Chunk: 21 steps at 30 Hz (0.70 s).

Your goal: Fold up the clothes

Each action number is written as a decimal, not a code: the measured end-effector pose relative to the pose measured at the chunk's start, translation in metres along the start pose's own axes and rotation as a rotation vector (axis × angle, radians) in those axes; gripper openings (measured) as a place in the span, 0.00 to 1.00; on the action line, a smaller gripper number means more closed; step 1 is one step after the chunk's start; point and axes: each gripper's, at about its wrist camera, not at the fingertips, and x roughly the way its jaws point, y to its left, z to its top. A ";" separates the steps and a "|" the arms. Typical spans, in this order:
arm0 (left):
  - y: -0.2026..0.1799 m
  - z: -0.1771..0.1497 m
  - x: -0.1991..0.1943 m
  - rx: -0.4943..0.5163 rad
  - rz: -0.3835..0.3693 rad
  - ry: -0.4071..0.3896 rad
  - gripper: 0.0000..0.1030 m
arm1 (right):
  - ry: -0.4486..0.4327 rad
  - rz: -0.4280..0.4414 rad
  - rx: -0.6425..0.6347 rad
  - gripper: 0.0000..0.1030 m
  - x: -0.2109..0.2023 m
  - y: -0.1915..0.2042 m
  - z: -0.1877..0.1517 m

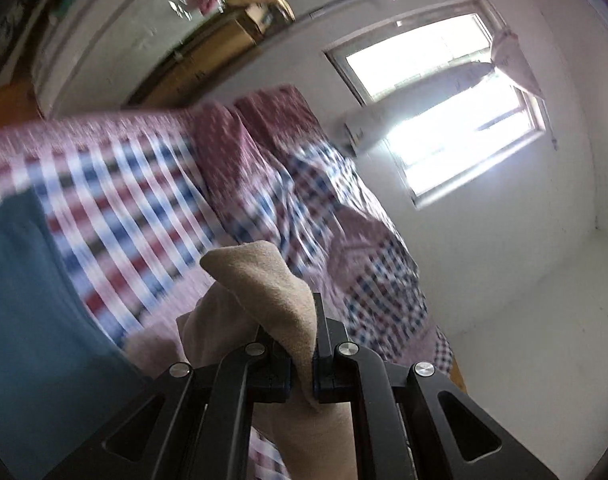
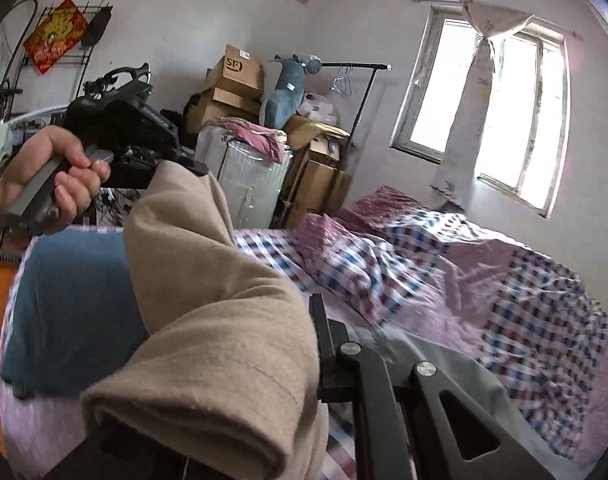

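Left wrist view: the left gripper (image 1: 302,364) is pinching a beige garment (image 1: 264,280) above the checked bed (image 1: 136,200). The thin fold could be slipping free.

Right wrist view: the right gripper (image 2: 304,360) is pinching the same cloth, which is hiding one finger. Boxes (image 2: 236,76) are crowding twelve o'clock; the bed is lying open toward three o'clock.

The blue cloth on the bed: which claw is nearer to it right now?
Left, as far as the views show. The left claw hangs right above the blue cloth; the right claw holds the tan garment off to its side.
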 end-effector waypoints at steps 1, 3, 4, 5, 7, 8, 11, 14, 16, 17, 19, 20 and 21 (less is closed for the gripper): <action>0.004 0.006 -0.005 0.004 0.003 -0.015 0.05 | -0.005 0.007 0.007 0.08 0.008 0.004 0.004; 0.012 0.018 -0.016 0.009 0.008 -0.040 0.05 | -0.016 0.021 0.020 0.08 0.023 0.013 0.013; 0.016 0.024 -0.022 0.011 0.013 -0.052 0.05 | -0.020 0.033 0.031 0.08 0.029 0.018 0.016; 0.021 0.028 -0.028 0.011 0.020 -0.062 0.05 | -0.026 0.042 0.028 0.08 0.036 0.025 0.019; 0.031 0.035 -0.041 0.009 0.033 -0.076 0.05 | -0.030 0.062 0.019 0.08 0.048 0.040 0.022; 0.035 0.037 -0.049 0.009 0.040 -0.084 0.05 | -0.024 0.073 0.016 0.08 0.052 0.047 0.022; 0.051 0.042 -0.071 0.010 0.061 -0.103 0.05 | -0.030 0.101 -0.009 0.08 0.054 0.070 0.021; 0.067 0.041 -0.091 0.015 0.082 -0.103 0.05 | -0.050 0.115 -0.041 0.08 0.046 0.094 0.016; 0.077 0.036 -0.102 0.013 0.091 -0.101 0.05 | -0.052 0.136 -0.057 0.08 0.041 0.107 0.011; 0.083 0.032 -0.108 0.007 0.091 -0.101 0.05 | -0.052 0.148 -0.064 0.08 0.038 0.114 0.009; 0.095 0.025 -0.121 -0.010 0.088 -0.102 0.05 | -0.047 0.170 -0.085 0.08 0.033 0.126 0.004; 0.100 0.022 -0.127 -0.019 0.087 -0.101 0.05 | -0.042 0.184 -0.087 0.08 0.031 0.130 0.001; 0.105 0.019 -0.131 -0.027 0.087 -0.100 0.05 | -0.036 0.198 -0.086 0.08 0.029 0.134 -0.001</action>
